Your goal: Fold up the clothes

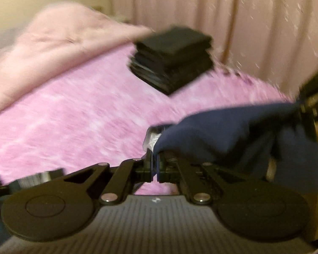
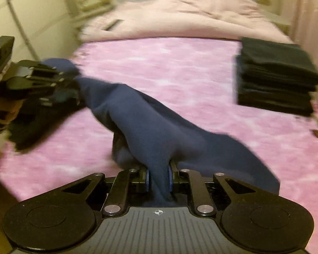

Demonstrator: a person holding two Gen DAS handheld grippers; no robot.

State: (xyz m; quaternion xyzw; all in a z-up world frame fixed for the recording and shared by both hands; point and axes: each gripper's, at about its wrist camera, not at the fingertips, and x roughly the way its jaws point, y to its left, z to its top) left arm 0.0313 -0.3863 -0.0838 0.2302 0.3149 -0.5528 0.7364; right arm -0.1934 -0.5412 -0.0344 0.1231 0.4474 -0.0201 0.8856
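Note:
A navy blue garment (image 2: 150,127) hangs stretched between both grippers above a pink fuzzy bedspread (image 2: 180,69). My right gripper (image 2: 158,180) is shut on one bunched end of it. My left gripper (image 1: 155,163) is shut on the other end, where the navy cloth (image 1: 233,131) drapes to the right. The left gripper also shows in the right wrist view (image 2: 53,84) at the left, clamped on the cloth. A stack of folded black clothes (image 2: 275,76) sits on the bed at the right; it also shows in the left wrist view (image 1: 171,59).
A pale pink duvet (image 2: 190,12) is heaped at the bed's far end. Pink curtains (image 1: 254,21) hang beyond the bed. A cream wall and a shelf (image 2: 89,2) stand at the far left. A dark cloth (image 2: 31,127) lies at the left bed edge.

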